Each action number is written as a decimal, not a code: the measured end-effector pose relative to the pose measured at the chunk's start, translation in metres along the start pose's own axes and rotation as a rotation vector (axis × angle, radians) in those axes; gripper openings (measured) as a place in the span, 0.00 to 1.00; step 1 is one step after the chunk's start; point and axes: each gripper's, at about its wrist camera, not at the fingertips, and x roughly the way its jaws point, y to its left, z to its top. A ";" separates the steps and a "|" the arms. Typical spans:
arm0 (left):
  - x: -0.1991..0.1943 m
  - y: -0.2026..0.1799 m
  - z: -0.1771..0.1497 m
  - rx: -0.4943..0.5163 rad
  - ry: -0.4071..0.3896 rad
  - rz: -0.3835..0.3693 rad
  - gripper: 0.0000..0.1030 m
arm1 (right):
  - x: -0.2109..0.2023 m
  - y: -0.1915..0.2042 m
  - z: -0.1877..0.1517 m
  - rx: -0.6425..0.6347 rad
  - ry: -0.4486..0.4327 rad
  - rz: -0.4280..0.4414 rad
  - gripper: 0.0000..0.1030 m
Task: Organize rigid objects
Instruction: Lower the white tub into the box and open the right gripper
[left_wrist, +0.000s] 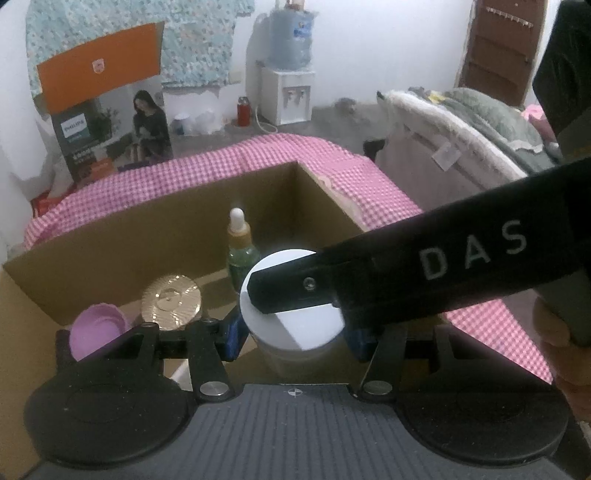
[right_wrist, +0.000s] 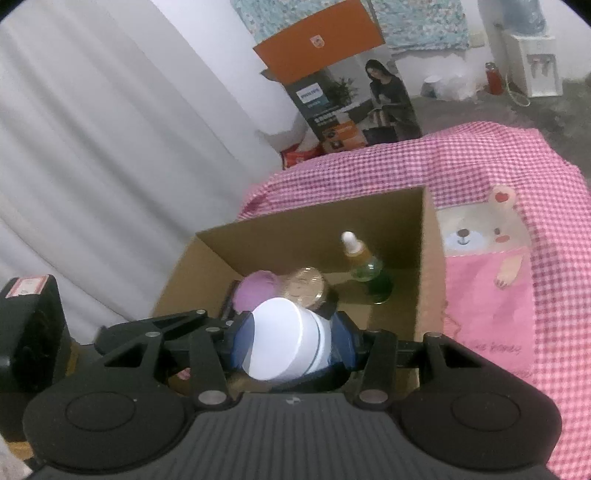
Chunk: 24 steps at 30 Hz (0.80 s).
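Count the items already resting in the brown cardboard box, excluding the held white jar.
3: a green glass dropper bottle at the back, a gold-lidded round jar left of it, a purple plastic cup farthest left. Others may be hidden.

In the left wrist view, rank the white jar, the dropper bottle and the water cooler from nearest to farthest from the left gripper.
1. White jar: between the left gripper's blue pads, over the cardboard box.
2. Dropper bottle: upright in the box, just behind the jar.
3. Water cooler: across the room, against the back wall.
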 end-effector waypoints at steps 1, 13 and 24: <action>0.002 0.000 0.000 -0.001 0.004 0.000 0.52 | 0.001 -0.001 0.000 -0.002 0.006 -0.004 0.49; 0.010 -0.001 -0.002 -0.008 -0.006 0.023 0.69 | 0.004 -0.011 0.001 0.000 0.004 -0.019 0.61; -0.035 -0.016 -0.008 0.043 -0.121 0.092 0.99 | -0.040 -0.006 -0.006 0.041 -0.149 -0.020 0.81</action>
